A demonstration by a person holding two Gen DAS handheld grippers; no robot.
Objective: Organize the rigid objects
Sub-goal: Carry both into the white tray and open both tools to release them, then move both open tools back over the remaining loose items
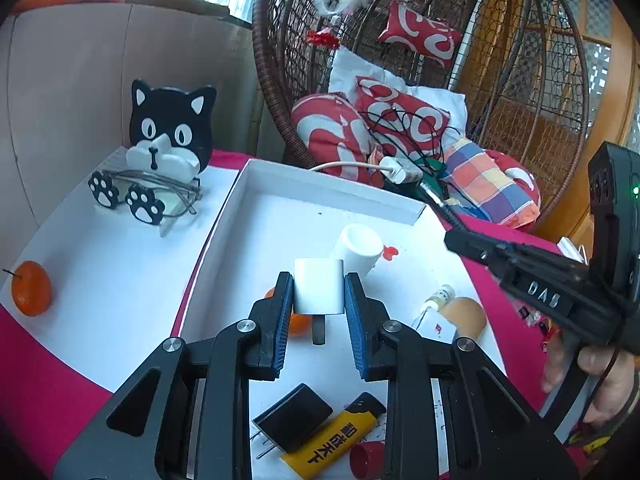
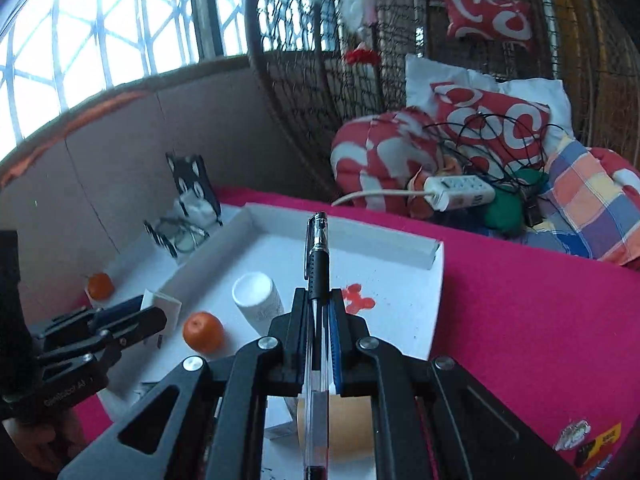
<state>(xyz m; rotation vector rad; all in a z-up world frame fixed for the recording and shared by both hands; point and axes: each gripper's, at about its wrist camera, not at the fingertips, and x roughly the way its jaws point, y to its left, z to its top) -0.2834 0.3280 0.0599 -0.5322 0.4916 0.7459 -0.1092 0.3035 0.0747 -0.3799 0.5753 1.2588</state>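
Bench (image 2: 520, 300) has a magenta cloth cover. Directly on it: white shallow tray (image 1: 256, 184) in the middle, a flat white board (image 1: 100, 260) touching the tray's left wall, and some small wrappers (image 2: 592, 440) near the front right corner, well apart from the tray.

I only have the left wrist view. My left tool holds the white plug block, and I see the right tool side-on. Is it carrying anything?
Observer: Yes. The right tool is shut on a black pen, clip end pointing forward over the white tray.
Operator: An orange is half hidden behind my left finger. Where is it?
Observer: The orange sits on the tray floor beside the white bottle, on the bottle's left in the right wrist view.
Operator: What's under the right tool?
Observer: A beige rounded object lies directly below it.
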